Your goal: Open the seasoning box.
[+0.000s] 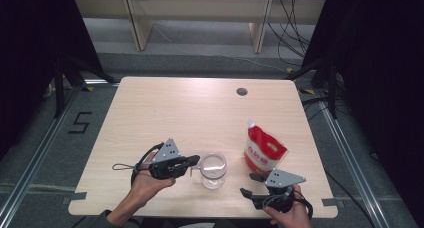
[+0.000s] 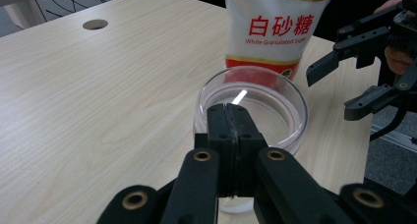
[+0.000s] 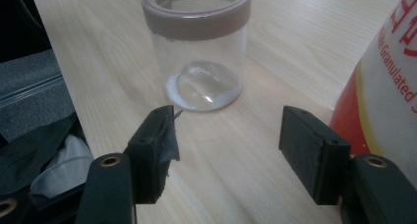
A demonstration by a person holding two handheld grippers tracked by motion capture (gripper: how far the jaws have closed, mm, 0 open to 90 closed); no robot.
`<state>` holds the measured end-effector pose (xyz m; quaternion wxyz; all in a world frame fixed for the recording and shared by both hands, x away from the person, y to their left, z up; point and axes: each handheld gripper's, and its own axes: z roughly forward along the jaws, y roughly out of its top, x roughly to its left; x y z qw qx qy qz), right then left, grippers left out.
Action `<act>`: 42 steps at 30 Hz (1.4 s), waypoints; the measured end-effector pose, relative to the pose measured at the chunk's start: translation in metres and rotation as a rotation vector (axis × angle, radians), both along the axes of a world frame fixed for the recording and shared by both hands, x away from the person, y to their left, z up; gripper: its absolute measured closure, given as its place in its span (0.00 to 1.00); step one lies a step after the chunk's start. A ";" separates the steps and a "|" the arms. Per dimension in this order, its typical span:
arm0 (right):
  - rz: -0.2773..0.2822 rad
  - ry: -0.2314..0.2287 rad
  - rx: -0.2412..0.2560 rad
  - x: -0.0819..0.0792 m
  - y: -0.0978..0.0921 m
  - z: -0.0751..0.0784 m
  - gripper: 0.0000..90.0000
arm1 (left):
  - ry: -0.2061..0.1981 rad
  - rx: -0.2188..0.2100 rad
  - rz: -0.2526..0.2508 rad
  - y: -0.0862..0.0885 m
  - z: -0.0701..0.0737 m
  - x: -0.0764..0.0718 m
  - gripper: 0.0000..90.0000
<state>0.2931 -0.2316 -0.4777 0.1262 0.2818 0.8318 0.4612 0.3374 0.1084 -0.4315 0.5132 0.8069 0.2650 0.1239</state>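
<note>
A clear glass jar [image 1: 213,170] with a pinkish rim stands open near the table's front edge. My left gripper [image 1: 196,160] is shut, its tips at the jar's near rim [image 2: 231,113], and I see nothing between its jaws. In the left gripper view the jar [image 2: 275,111] is seen from above, and it looks empty. A red and white pouch of granulated sugar [image 1: 264,150] stands upright just right of the jar. My right gripper [image 1: 249,184] is open in front of the pouch, holding nothing. In the right gripper view [image 3: 231,123] the jar [image 3: 201,52] stands ahead and the pouch [image 3: 388,76] is at the right.
The light wooden table [image 1: 175,113] has a round cable hole [image 1: 242,91] near its far edge. The front edge is close under both hands. Wooden furniture legs [image 1: 140,28] stand beyond the table, with dark curtains at both sides.
</note>
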 end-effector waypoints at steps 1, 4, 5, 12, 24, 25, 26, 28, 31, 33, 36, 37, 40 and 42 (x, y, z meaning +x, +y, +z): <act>-0.005 0.011 0.001 -0.001 0.001 0.000 0.45 | 0.001 0.006 -0.001 0.000 0.000 -0.001 0.99; 0.012 -0.012 -0.002 0.001 0.004 0.000 0.46 | 0.002 0.019 0.000 0.001 -0.005 -0.001 0.99; 0.000 -0.002 0.002 0.000 0.005 0.000 0.47 | 0.007 0.027 0.010 0.001 -0.006 -0.001 0.99; 0.023 -0.049 -0.013 0.003 0.008 0.002 0.57 | 0.004 0.023 0.023 0.001 -0.009 -0.001 0.99; 0.037 -0.093 0.020 0.005 0.017 0.004 0.75 | -0.003 0.010 0.010 0.002 -0.011 -0.001 0.99; 0.042 -0.115 0.010 0.006 0.017 0.005 0.77 | 0.003 0.005 0.010 0.002 -0.011 -0.001 0.99; 0.053 -0.107 0.020 0.006 0.019 0.005 0.79 | -0.007 0.009 0.005 0.003 -0.011 -0.001 0.99; 0.056 -0.126 0.017 0.007 0.019 0.005 0.81 | -0.010 0.009 0.002 0.003 -0.011 0.000 0.99; 0.068 -0.123 0.021 0.008 0.024 0.007 0.88 | -0.009 0.009 0.000 0.003 -0.012 -0.001 0.99; 0.062 -0.135 0.033 0.009 0.027 0.008 0.90 | -0.009 0.006 -0.002 0.003 -0.012 -0.001 0.99; 0.068 -0.150 0.043 0.012 0.030 0.008 0.92 | -0.001 -0.004 0.008 0.003 -0.012 -0.002 0.99; 0.071 -0.136 0.028 0.012 0.030 0.010 0.93 | -0.006 0.001 0.004 0.003 -0.012 -0.002 0.99; 0.077 -0.144 0.029 0.014 0.033 0.010 0.94 | 0.000 -0.006 0.007 0.003 -0.013 -0.002 0.99; 0.070 -0.151 0.032 0.016 0.035 0.009 0.94 | 0.000 -0.009 0.005 0.002 -0.014 -0.002 0.99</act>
